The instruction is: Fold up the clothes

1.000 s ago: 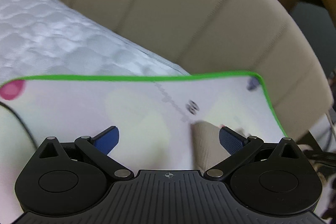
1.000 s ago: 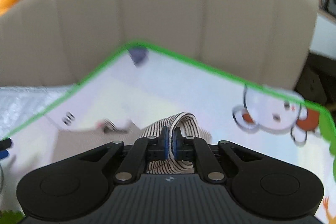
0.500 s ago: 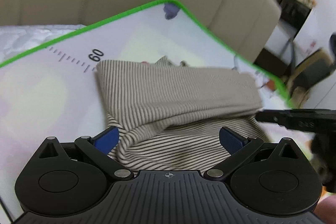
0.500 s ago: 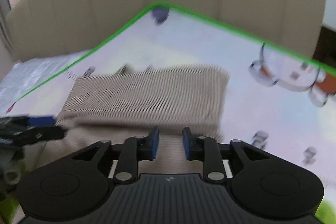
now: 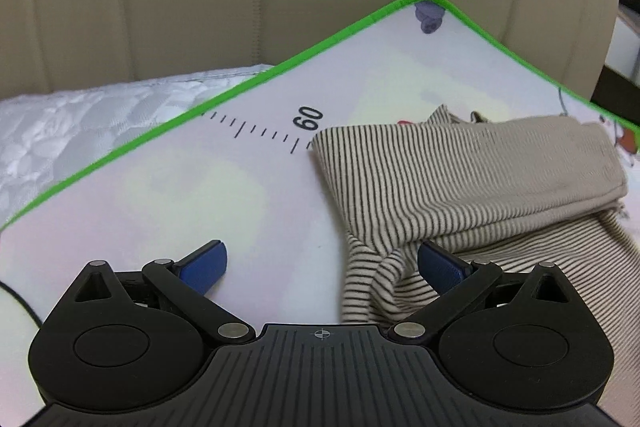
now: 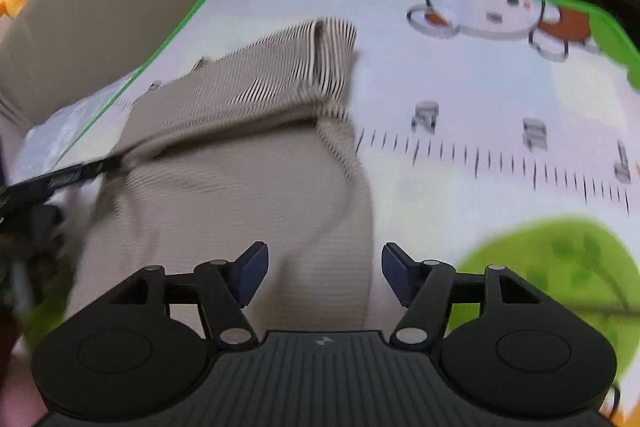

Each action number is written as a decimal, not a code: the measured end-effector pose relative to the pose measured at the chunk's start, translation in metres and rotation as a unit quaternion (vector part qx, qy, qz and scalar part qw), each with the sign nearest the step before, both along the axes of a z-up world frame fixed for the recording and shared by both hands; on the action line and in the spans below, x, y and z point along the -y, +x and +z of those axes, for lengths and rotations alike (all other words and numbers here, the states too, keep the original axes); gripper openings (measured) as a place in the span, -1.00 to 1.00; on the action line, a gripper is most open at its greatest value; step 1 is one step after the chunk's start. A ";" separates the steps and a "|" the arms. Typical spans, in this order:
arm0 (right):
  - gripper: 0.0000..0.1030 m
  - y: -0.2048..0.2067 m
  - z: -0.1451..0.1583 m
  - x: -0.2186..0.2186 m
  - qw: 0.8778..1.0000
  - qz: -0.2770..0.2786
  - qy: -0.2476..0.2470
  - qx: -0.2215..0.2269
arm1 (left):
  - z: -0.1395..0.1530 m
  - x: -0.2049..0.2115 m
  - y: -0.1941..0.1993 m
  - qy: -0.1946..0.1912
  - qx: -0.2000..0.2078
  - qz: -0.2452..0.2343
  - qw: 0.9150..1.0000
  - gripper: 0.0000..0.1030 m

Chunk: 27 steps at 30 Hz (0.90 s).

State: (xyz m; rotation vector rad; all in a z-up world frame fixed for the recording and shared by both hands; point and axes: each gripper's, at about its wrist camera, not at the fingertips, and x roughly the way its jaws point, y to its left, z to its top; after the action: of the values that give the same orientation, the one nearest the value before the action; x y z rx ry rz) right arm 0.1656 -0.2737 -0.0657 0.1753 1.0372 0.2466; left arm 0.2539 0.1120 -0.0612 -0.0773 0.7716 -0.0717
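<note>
Striped garment [image 5: 460,187] lies folded on green-edged play mat [image 5: 200,187]. Left claw [image 5: 320,263] released, spread wide, grasping nothing. Right claw [image 6: 322,273] opening above the garment, nothing gripped.

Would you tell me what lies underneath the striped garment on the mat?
The striped garment lies folded on the green-edged play mat, covering part of its printed ruler just past the 60 mark. Whatever else the cloth covers there cannot be seen.
</note>
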 end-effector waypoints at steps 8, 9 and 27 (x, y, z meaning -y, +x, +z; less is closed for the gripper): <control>-0.89 -0.047 -0.012 -0.026 0.997 0.032 -0.029 -0.062 | 0.003 -0.021 -0.003 -0.051 -0.018 0.041 0.998 1.00; -0.90 -0.049 0.005 -0.024 0.999 0.027 -0.011 -0.038 | 0.004 -0.023 -0.005 -0.053 -0.018 0.043 0.998 1.00; -0.52 -0.065 0.040 -0.021 0.998 0.046 -0.040 0.001 | 0.018 -0.025 -0.009 -0.115 -0.007 0.034 0.993 1.00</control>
State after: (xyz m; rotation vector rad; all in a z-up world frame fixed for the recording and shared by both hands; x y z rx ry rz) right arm 0.1003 -0.2525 -0.0255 0.0554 1.0517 0.2887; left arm 0.2452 0.1374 -0.0435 -0.3228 0.7725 -0.0951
